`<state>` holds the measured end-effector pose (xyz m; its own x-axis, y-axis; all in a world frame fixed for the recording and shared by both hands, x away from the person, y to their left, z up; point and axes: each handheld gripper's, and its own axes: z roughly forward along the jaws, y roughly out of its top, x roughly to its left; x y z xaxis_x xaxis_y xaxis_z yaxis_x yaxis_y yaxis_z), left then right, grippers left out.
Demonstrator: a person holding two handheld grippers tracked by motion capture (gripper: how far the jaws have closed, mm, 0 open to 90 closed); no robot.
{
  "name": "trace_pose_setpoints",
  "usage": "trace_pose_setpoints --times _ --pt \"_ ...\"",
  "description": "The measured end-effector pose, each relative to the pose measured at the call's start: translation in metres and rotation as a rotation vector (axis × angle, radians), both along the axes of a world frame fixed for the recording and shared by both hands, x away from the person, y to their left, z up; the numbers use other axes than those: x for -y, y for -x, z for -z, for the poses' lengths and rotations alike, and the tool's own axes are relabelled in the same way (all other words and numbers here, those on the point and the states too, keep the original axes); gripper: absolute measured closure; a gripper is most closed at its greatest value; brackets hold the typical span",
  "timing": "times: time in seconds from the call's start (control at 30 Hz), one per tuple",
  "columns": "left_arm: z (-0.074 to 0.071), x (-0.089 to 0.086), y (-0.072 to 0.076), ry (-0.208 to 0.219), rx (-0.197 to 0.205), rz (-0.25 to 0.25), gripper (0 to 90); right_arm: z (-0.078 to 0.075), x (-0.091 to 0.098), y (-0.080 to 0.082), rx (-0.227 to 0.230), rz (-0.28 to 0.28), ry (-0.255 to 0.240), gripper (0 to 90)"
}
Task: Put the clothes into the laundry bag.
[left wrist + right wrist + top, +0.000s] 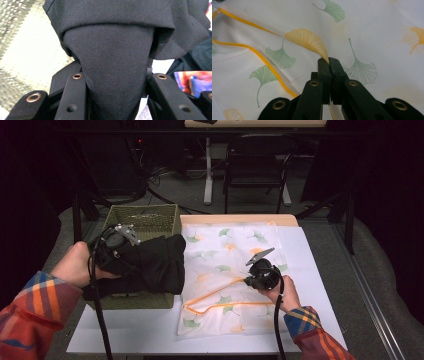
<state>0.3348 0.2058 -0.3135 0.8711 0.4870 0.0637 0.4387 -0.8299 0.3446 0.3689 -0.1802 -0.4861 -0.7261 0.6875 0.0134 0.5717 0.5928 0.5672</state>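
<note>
Left gripper (131, 255) is clamping soft black cloth (157, 262) over the woven basket (145, 217); right gripper (328, 60), at four o'clock, is pinching the thin leaf-printed bag (367, 30).

Place: a lab or recording room, not a home.
Surroundings: dark drapes close off the left and right sides of the high view.
Work surface: a small table (320, 270) with a white sheet over it stands in the middle of the frame, lit while the rest is dim.
Floor: grey floor (260, 195) across the upper centre, with loose black cables (165, 195) running over it at upper left.
Furniture: a black chair (257, 165) at upper centre, beside the white leg of a desk (208, 170) whose pale top runs along the top edge.
Equipment: dark gear with a small red light at upper left.
</note>
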Motion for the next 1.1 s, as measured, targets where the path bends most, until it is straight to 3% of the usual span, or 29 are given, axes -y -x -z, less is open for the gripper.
trace_pose_setpoints --times 0.53,1.1 --pt "0.010 0.029 0.019 0.055 -0.051 0.056 63.8 -0.007 -0.004 0.002 0.029 -0.008 -0.005 89.7" --pt "0.022 0.060 0.034 0.081 -0.063 0.102 63.5 -0.018 -0.006 0.003 0.053 -0.003 -0.011 89.6"
